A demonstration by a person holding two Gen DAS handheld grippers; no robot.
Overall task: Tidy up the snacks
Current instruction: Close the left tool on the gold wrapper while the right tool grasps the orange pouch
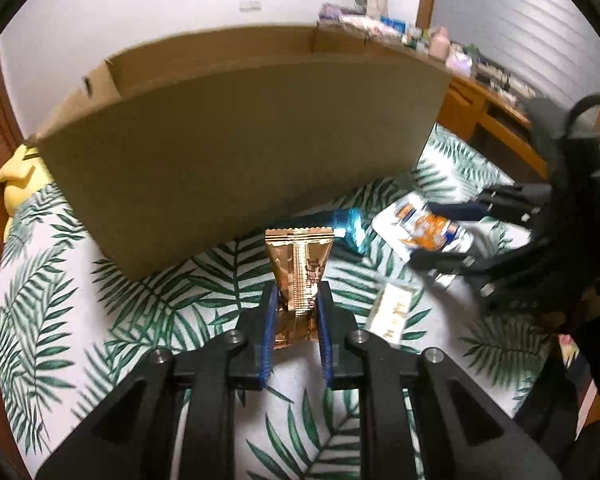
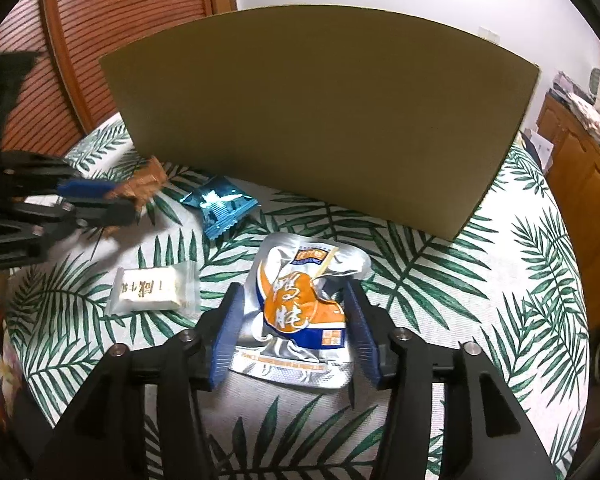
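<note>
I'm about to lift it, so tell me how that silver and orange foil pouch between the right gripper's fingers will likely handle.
The silver and orange pouch looks crinkled and puffy, so it will probably flex and sag rather than stay stiff. Its glossy foil may slip against the right gripper. It lies flat on the leaf-print cloth, so rolling seems unlikely.

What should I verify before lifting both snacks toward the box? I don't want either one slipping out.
1. Left gripper shut on gold packet: ok.
2. Right gripper shut on silver-orange pouch: not ok, the fingers straddle it with gaps.
3. Blue candy wrapper and white nougat packet lie apart from both grippers: ok.
4. Cardboard box open at the top: ok in the left view.
5. Room inside the box: cannot tell.
</note>
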